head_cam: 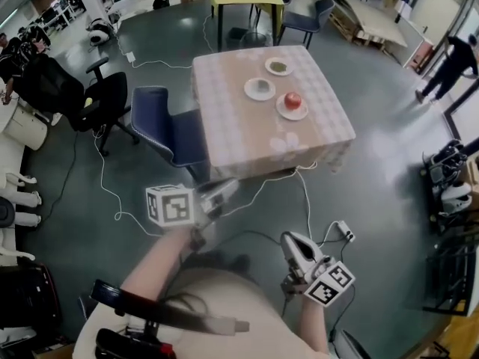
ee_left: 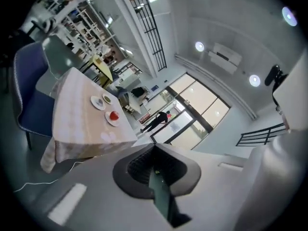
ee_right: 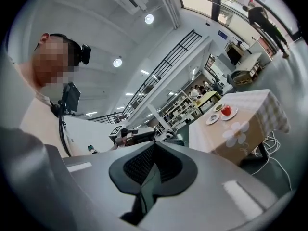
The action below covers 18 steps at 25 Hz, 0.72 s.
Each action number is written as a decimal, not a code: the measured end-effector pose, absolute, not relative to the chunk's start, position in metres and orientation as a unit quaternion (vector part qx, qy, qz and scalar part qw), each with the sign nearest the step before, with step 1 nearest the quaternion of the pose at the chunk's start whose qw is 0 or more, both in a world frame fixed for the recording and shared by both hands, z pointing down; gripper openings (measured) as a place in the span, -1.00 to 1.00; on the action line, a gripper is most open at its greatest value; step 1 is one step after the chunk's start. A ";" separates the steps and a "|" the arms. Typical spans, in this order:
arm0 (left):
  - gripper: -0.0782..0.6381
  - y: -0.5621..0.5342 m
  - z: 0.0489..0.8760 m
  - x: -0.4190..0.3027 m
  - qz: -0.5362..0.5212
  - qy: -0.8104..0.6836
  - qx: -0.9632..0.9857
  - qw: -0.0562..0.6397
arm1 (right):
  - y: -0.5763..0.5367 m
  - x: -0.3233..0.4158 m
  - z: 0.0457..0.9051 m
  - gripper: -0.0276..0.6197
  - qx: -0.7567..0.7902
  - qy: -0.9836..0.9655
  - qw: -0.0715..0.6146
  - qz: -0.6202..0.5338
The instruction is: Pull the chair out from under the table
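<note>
A: Left side?
B: Blue chair [head_cam: 168, 129] stands against the desk's [head_cam: 224, 103] left edge. There is open floor [head_cam: 142, 174] with cables behind it.
A: Dishes?
B: Three. The rightmost plate [head_cam: 281, 113] holds a red fruit [head_cam: 293, 99].
A: Tools?
B: Left hand-held gripper [head_cam: 227, 191] and right hand-held gripper [head_cam: 294, 242] both have their jaws together and empty, clear of the chair.

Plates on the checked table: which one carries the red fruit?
The plate nearest the near edge of the table, rightmost of the three, holds the red fruit. The middle plate holds something pale; the far plate something greenish.
</note>
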<state>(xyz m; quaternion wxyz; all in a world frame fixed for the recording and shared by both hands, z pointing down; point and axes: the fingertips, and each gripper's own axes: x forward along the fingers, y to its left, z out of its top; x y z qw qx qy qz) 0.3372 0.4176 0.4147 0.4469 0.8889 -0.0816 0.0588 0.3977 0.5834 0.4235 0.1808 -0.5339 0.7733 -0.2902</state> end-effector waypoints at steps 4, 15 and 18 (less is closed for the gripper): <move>-0.79 0.405 0.415 0.308 0.065 -0.138 0.899 0.410 | 0.577 0.390 0.434 -0.87 -0.510 0.786 0.166 -0.307; -0.79 0.355 0.429 0.254 0.032 -0.183 0.879 0.438 | 0.523 0.360 0.444 -0.87 -0.481 0.813 0.099 -0.313; -0.79 0.327 0.431 0.225 0.027 -0.184 0.884 0.430 | 0.490 0.338 0.444 -0.87 -0.478 0.817 0.090 -0.309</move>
